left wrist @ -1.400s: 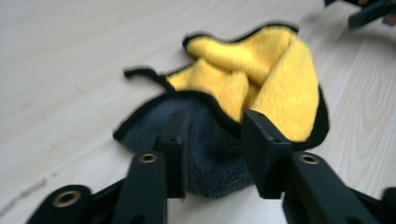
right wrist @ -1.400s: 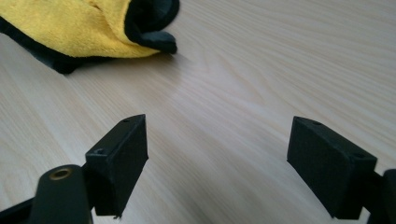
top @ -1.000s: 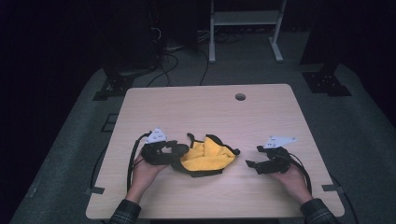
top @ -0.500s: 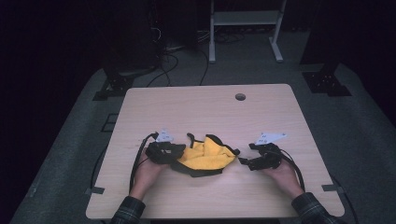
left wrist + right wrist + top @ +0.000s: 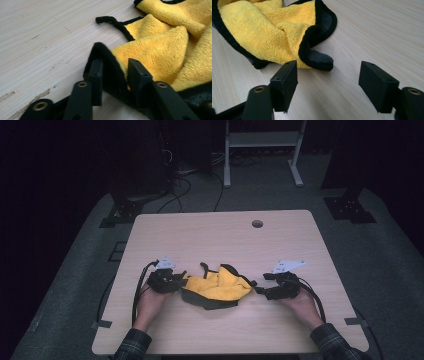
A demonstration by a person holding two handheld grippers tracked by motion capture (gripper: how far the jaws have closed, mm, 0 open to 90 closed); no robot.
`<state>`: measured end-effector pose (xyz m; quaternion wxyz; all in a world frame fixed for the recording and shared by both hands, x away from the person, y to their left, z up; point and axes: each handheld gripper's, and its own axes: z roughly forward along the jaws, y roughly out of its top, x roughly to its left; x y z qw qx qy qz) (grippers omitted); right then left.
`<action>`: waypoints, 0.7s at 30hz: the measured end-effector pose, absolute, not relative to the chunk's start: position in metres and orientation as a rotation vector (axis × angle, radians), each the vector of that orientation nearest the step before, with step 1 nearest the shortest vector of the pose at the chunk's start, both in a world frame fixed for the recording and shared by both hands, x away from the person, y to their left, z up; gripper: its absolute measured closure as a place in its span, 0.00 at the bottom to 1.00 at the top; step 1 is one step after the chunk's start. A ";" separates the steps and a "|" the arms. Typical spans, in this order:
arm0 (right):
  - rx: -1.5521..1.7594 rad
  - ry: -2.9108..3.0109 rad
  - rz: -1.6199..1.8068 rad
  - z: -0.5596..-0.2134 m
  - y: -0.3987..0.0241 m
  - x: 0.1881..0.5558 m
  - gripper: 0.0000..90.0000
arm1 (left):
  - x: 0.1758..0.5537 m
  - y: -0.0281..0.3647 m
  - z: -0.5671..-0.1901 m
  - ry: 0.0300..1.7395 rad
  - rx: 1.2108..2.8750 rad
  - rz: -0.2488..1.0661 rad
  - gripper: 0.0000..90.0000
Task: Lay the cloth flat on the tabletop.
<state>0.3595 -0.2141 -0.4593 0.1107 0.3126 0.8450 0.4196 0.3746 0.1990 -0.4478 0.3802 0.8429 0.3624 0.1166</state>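
Observation:
A crumpled yellow cloth (image 5: 217, 287) with a black hem lies on the near half of the wooden table (image 5: 215, 235). My left gripper (image 5: 176, 281) sits at the cloth's left edge. In the left gripper view its jaws have just been closing, and a raised black-hemmed fold of the cloth (image 5: 113, 60) fills the gap of the left gripper (image 5: 115, 66), touching both pads. My right gripper (image 5: 261, 291) rests at the cloth's right end. Its jaws have just been closing too, but the right gripper (image 5: 328, 72) stands open, with the cloth's dark corner (image 5: 319, 60) just ahead and untouched.
A round cable hole (image 5: 257, 223) sits in the table's far right part. A black loop of the cloth's strap (image 5: 110, 20) lies on the wood beyond the left jaws. Cables trail from both grippers off the near edges. A white frame (image 5: 260, 150) stands on the floor behind.
My left gripper has crept in against the cloth's left edge and sunk a little. The right gripper has hardly shifted.

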 end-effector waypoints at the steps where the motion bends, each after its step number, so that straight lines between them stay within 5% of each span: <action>1: 0.911 2.487 1.233 -0.459 -0.213 0.361 0.37 | 0.374 0.200 -0.448 0.923 2.150 0.297 0.77; 7: 0.830 2.575 1.229 -0.467 -0.198 0.366 0.49 | 0.373 0.206 -0.445 0.925 2.140 0.326 0.90; 13: 0.827 2.601 1.224 -0.467 -0.198 0.366 0.80 | 0.372 0.219 -0.441 0.956 2.098 0.362 0.92; 21: 0.904 2.596 1.274 -0.466 -0.204 0.369 0.73 | 0.373 0.239 -0.438 1.015 2.055 0.406 0.94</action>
